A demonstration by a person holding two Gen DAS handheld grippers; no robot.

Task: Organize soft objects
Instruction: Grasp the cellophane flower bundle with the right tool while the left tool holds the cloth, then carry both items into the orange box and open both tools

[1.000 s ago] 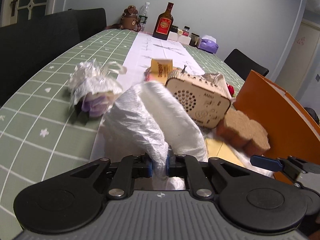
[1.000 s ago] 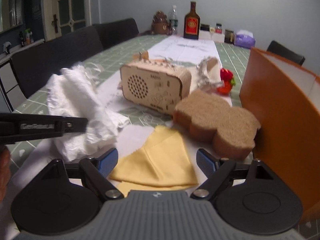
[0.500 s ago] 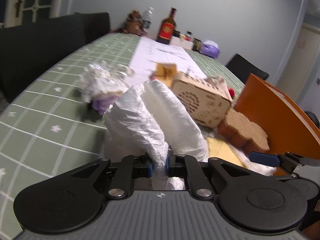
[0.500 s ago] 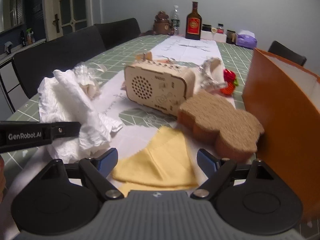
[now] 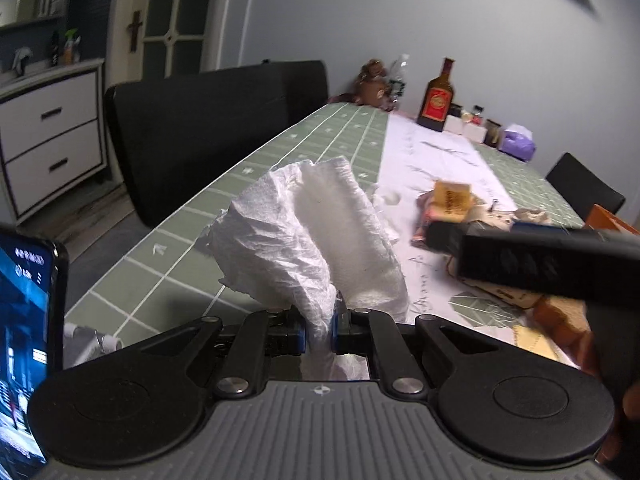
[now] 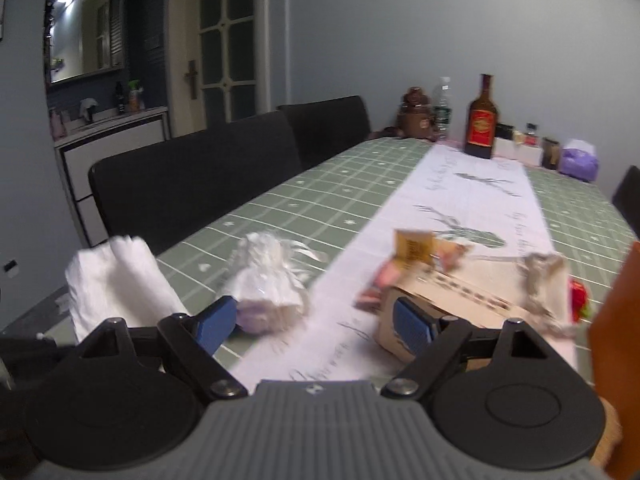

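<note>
Both rigs have swung up and left since a sec ago: yellow cloth and brown sponge gone from the right wrist view, chairs and door now filling the bkgd, and the left tongs still clamped on the white crumpled paper towel, carried higher over the desk edge. Left tongs pressed together, pinching the towel's lower fold betw the blue pads; the rest of it billows up and fwd above the green checked cloth. Right tongs spread wide, nothing betw the pads, hanging above the white runner. In the right view the same towel shows at far left, near the desk edge. Just past the left pad sits a clear-wrapped bundle w/ purple underneath, on the green cloth beside the runner. Behind the right pad, the wooden speaker box, blurred, w/ a yellow packet behind it and a red soft thing at its far right. Orange box wall cuts the right edge. Left view: the right rig's dark body crosses in front at right, hiding most of the speaker box. A lit phone screen sits at left edge. Far end of desk: brown liquor bottle, brown plush figure, purple tissue pack. Black chairs line the left side
</note>
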